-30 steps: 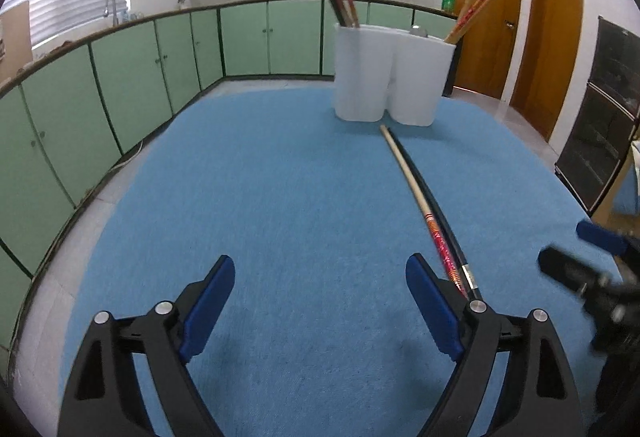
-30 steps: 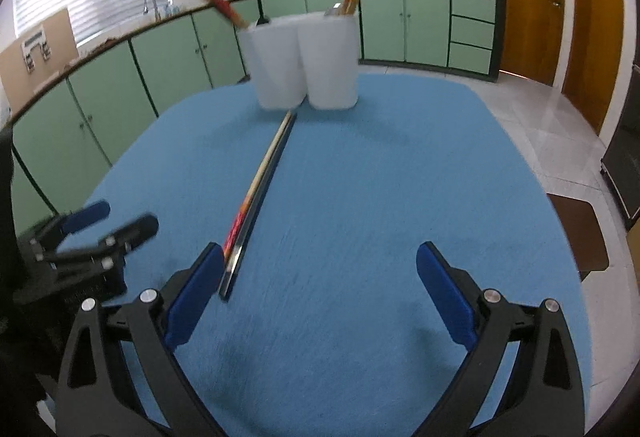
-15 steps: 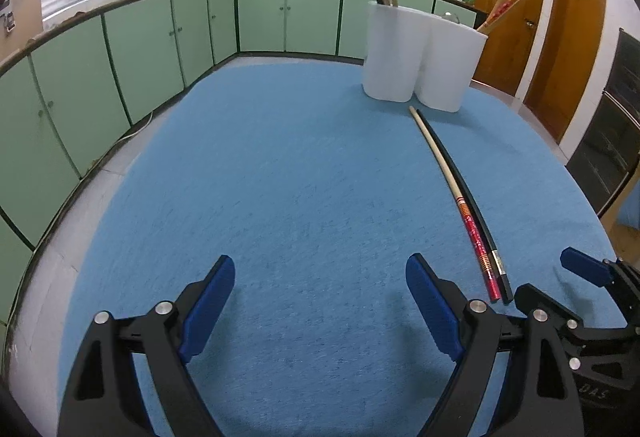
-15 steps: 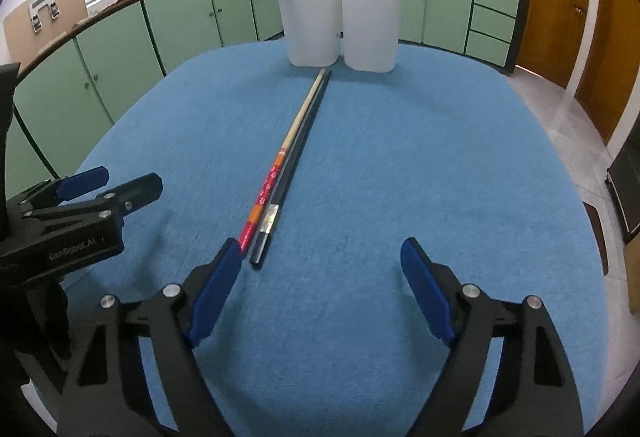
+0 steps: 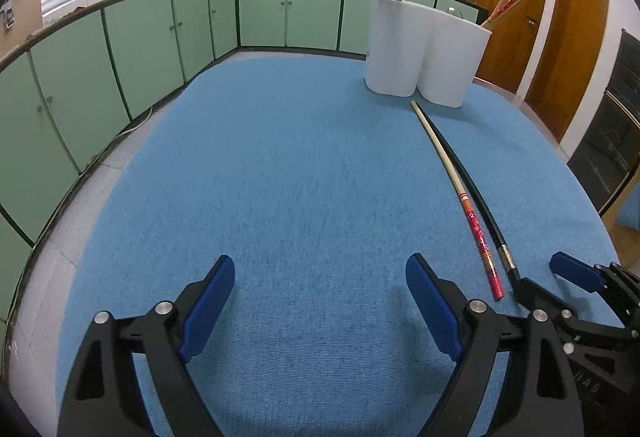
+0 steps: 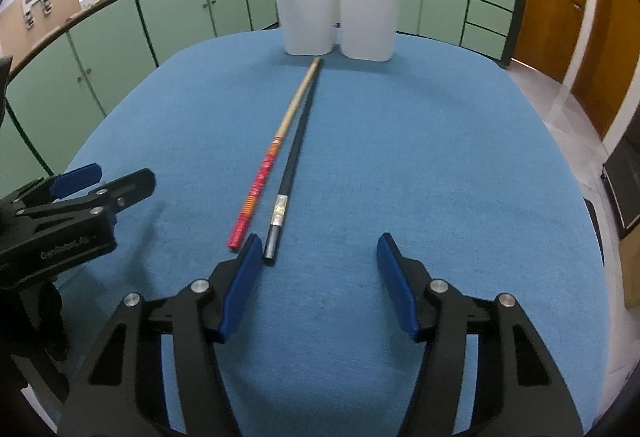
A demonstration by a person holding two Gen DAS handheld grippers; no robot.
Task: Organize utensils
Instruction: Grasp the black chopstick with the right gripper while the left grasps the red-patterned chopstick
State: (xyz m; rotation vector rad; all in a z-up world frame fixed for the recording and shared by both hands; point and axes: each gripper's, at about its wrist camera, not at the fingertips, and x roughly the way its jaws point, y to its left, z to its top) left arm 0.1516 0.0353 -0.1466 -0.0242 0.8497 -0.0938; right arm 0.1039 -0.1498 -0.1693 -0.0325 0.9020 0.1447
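Note:
Two long chopsticks lie side by side on the blue table cloth (image 6: 440,157): a wooden one with a red end (image 6: 262,181) (image 5: 460,193) and a black one (image 6: 292,165) (image 5: 476,193). Their far tips reach a white double holder (image 6: 336,9) (image 5: 424,45) with more chopsticks standing in it. My right gripper (image 6: 318,269) is open and empty, its left finger just behind the near ends of the pair. My left gripper (image 5: 320,297) is open and empty, to the left of the pair; it also shows in the right wrist view (image 6: 100,183).
Green kitchen cabinets (image 5: 120,57) run along the left and back. Wooden doors (image 5: 560,37) stand at the right. The table's edge drops to a tiled floor (image 6: 560,97) on the right.
Both grippers have drawn back and risen, so the holder looks closer and higher. The right gripper has shifted left, bringing the chopstick ends beside its left finger. The chopsticks have not moved.

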